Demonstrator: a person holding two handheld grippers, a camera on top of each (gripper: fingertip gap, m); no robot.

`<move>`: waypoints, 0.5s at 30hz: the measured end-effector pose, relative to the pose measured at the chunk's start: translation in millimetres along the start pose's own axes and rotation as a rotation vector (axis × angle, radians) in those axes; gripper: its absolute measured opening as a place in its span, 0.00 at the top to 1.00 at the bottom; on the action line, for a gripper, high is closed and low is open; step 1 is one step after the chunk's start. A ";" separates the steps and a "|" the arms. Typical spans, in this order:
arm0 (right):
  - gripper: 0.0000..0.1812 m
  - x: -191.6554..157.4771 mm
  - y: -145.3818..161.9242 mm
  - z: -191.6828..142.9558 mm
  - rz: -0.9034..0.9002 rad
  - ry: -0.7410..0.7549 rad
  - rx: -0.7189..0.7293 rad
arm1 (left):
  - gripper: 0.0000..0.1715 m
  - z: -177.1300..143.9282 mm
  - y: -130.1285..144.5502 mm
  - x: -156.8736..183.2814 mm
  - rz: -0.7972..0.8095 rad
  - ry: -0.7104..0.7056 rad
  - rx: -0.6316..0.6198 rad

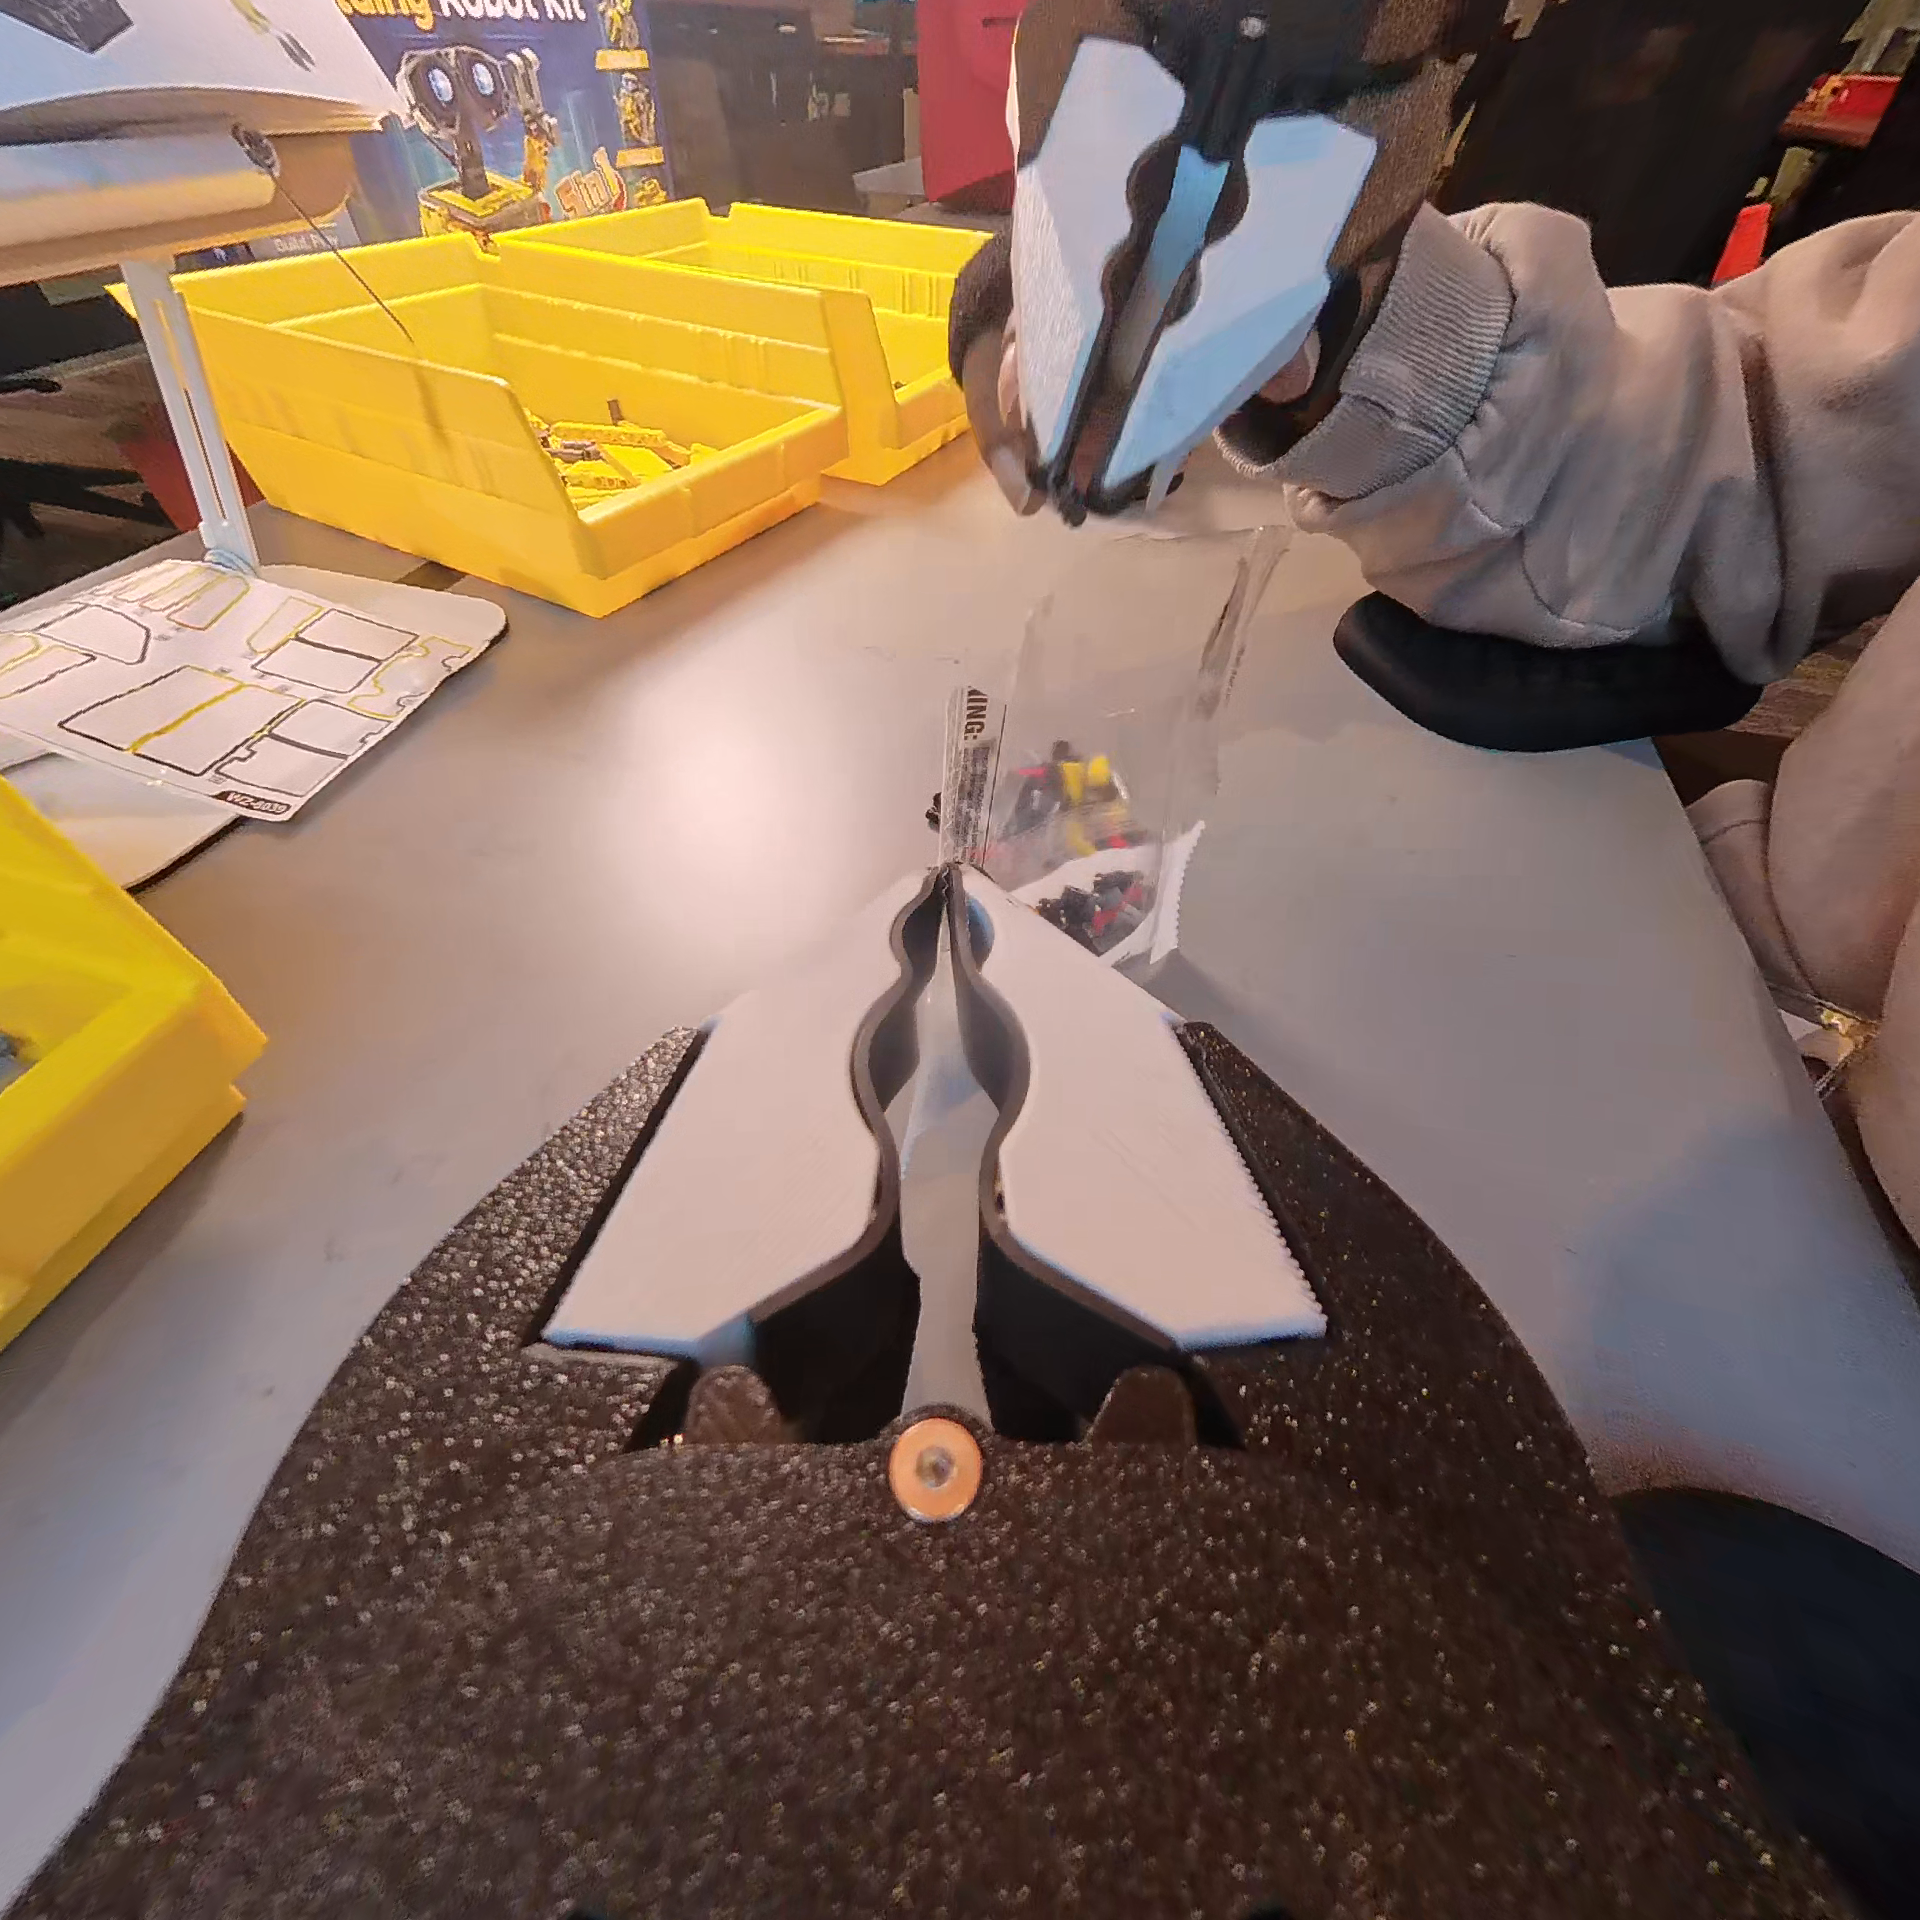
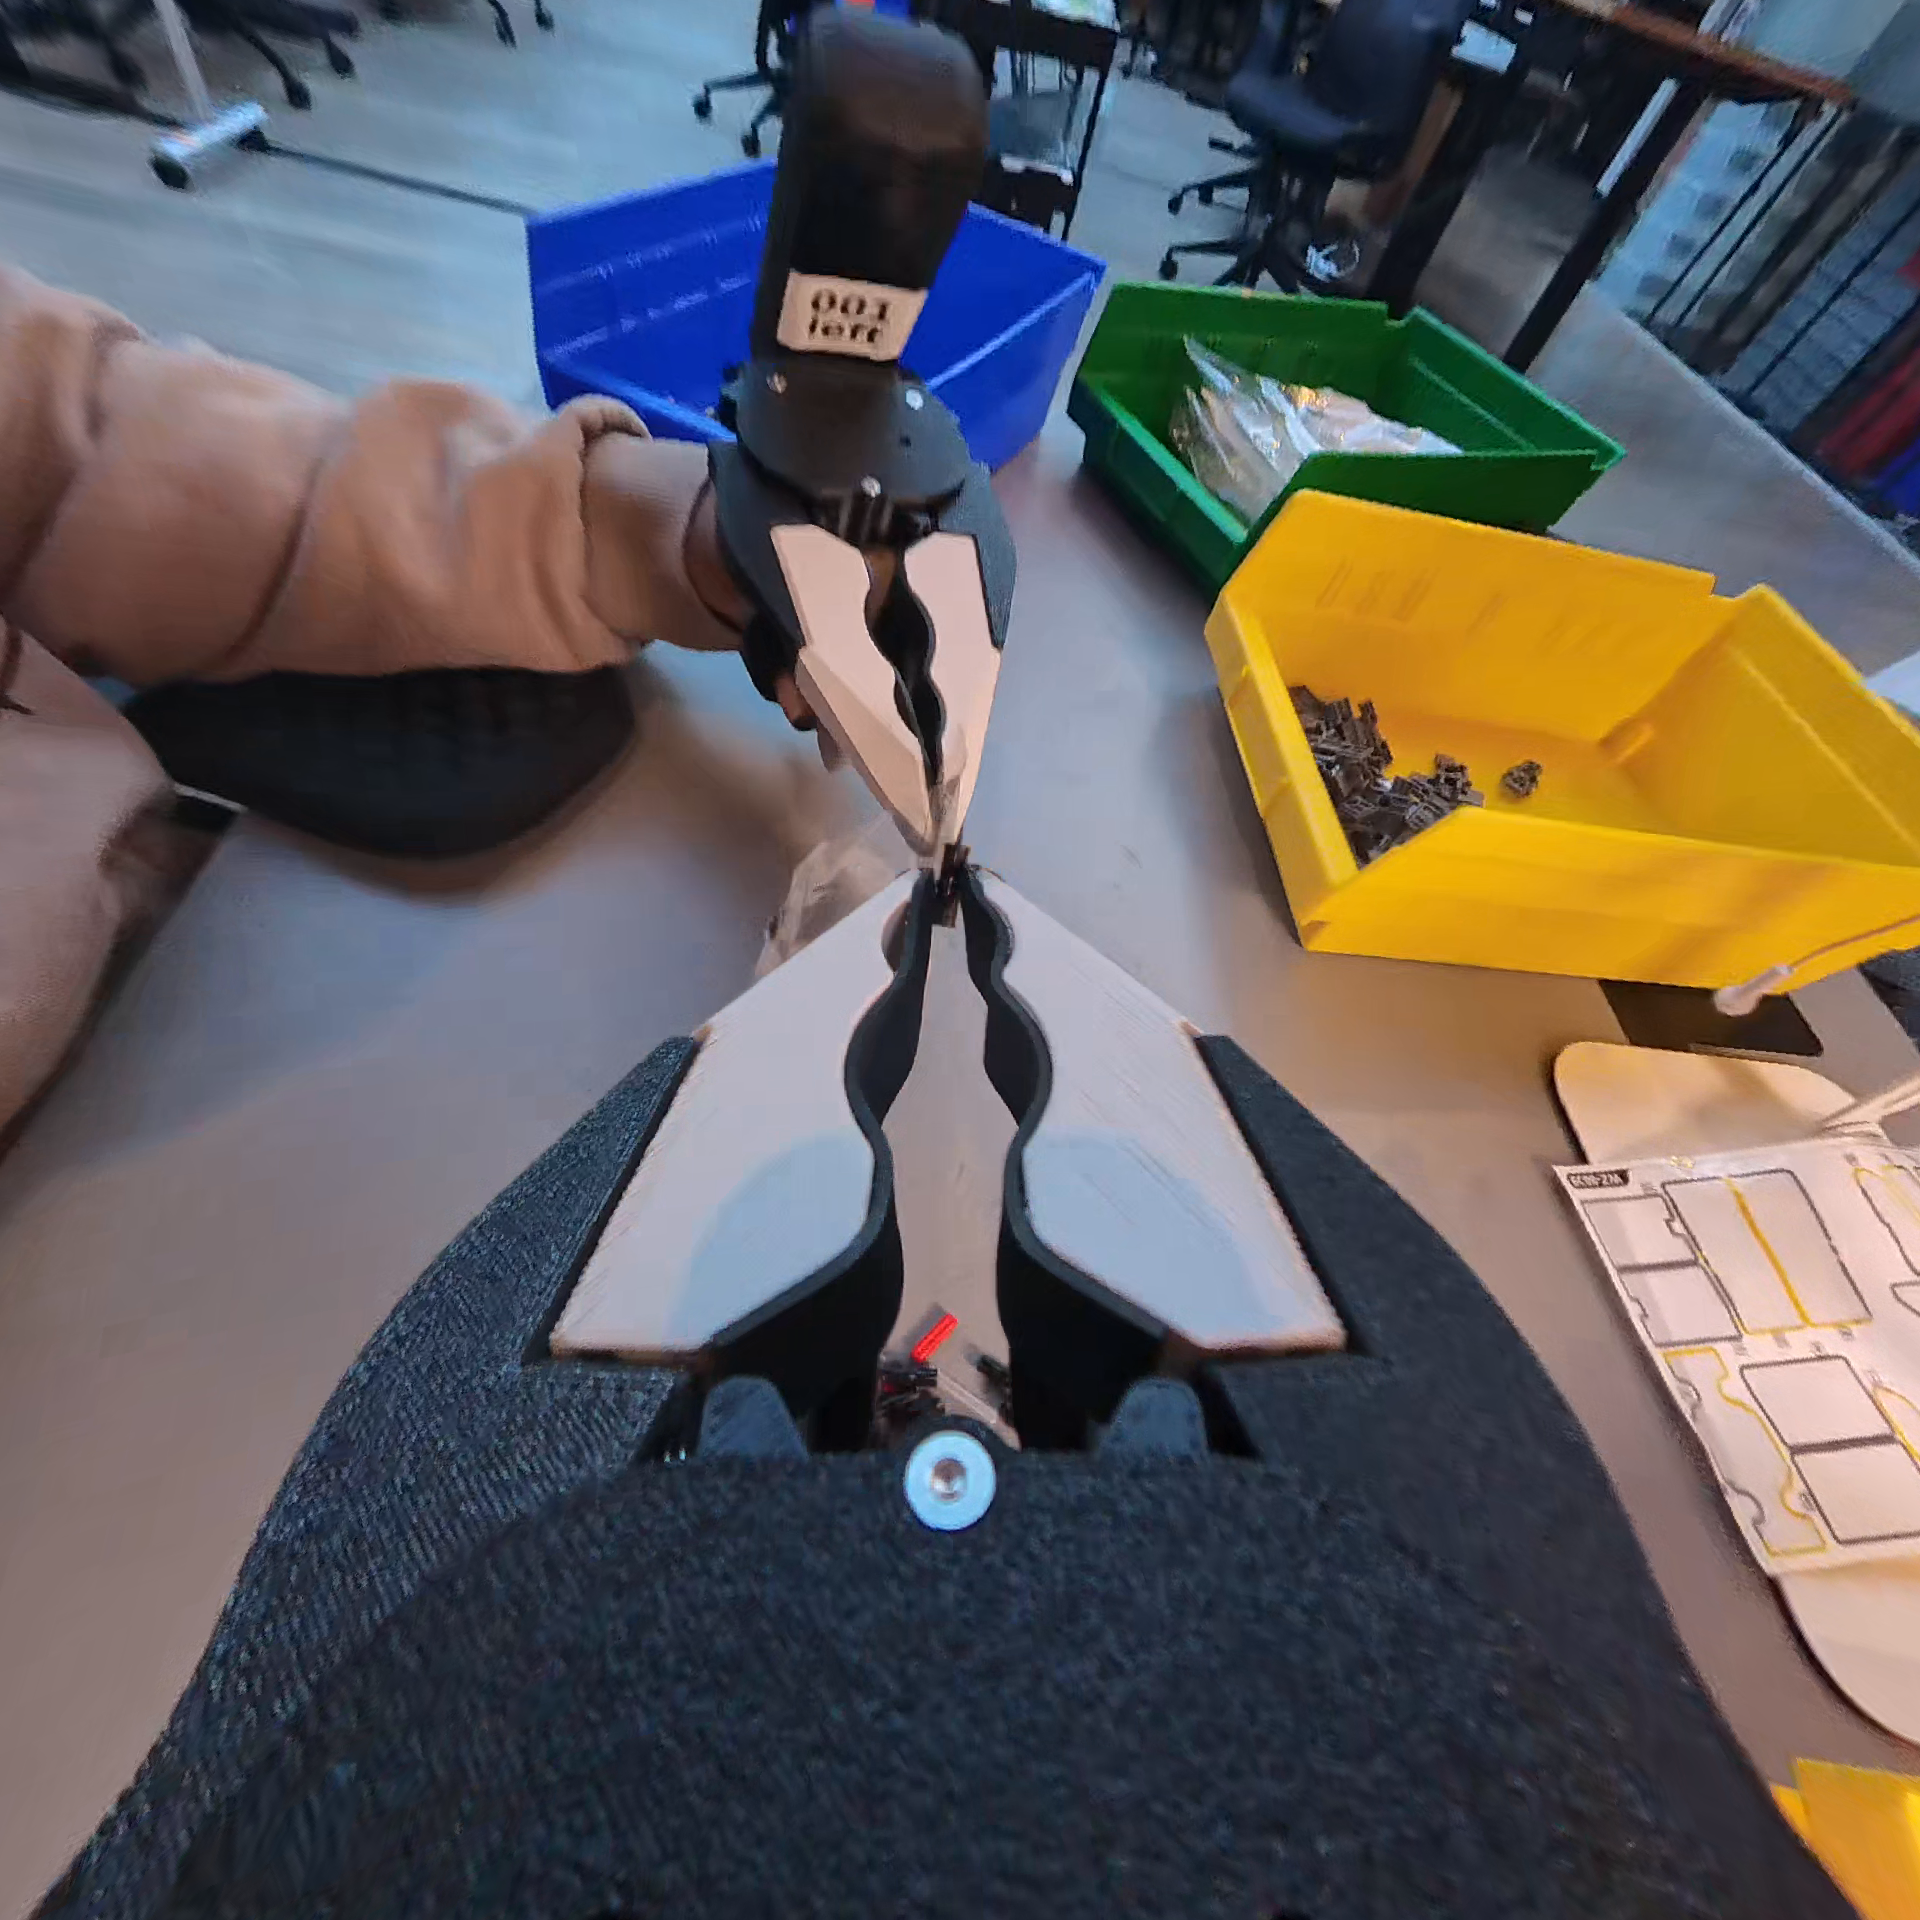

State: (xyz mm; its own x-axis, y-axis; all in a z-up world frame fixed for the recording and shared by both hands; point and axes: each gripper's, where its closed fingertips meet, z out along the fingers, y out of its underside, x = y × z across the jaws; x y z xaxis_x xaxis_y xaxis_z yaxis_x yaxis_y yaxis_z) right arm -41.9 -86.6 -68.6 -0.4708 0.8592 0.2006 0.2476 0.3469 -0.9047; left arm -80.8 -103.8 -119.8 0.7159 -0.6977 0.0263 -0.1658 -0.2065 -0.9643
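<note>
Left wrist view, both grippers — left gripper (image 1: 948, 883), right gripper (image 1: 1075, 499) — clamped on clear bag (image 1: 1101, 748) of small parts, yellow bin (image 2: 1558, 769) holding grey pieces

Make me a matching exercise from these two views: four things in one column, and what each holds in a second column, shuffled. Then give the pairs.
1. green bin
2. yellow bin
3. left gripper
4. clear bag

A. small dark grey parts
B. crumpled clear plastic
C. small black, red and yellow pieces
D. a bottom corner of the clear bag

Pairs: 1-B, 2-A, 3-D, 4-C
</note>
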 end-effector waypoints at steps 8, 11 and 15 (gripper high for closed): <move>0.90 23.2 -3.8 -35.2 0.104 0.009 0.068 | 1.00 -12.7 -2.0 -13.1 -0.012 -0.062 0.021; 0.90 40.2 47.6 -37.3 0.044 0.080 -0.137 | 1.00 -20.5 -2.1 -19.6 -0.020 -0.094 0.030; 0.90 49.5 95.4 -24.2 0.103 0.089 -0.255 | 1.00 -30.6 -3.6 -25.9 -0.027 -0.126 0.045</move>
State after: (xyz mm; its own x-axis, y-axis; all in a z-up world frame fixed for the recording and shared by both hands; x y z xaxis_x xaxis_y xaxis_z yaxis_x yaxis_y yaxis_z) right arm -21.2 -1.9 -135.8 -0.3587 0.9206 0.1544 0.5003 0.3293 -0.8008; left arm -119.5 -105.9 -109.0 0.7995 -0.6003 0.0217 -0.1172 -0.1913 -0.9745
